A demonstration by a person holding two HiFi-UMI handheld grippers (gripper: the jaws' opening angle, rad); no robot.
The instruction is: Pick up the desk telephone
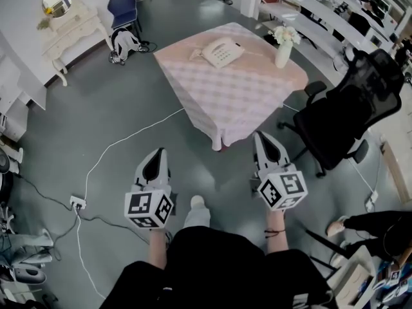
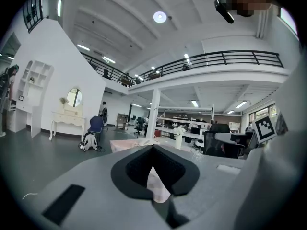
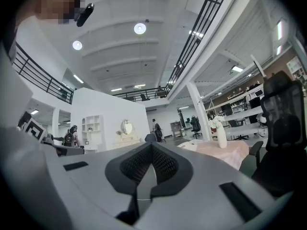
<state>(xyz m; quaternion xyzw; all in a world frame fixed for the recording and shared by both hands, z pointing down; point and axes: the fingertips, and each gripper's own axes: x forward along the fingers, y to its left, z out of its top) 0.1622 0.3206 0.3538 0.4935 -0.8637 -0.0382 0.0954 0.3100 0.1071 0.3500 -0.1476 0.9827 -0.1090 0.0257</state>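
The cream desk telephone [image 1: 222, 51] lies on a table with a pink checked cloth [image 1: 238, 102], well ahead of both grippers. A white vase of flowers [image 1: 284, 50] stands to the phone's right. My left gripper [image 1: 160, 153] and right gripper [image 1: 261, 137] are held side by side over the grey floor, short of the table's near corner, both shut and empty. In the left gripper view the left gripper [image 2: 153, 148] points at the table [image 2: 125, 145]. The right gripper [image 3: 151, 146] has the vase [image 3: 222, 136] off to its right.
A black office chair [image 1: 344, 111] stands right of the table. A white cable and power strip [image 1: 78, 203] lie on the floor at left. A white vanity with mirror [image 1: 67, 24], a blue chair [image 1: 122, 8] and a backpack [image 1: 124, 42] are at the far left. Desks line the far right.
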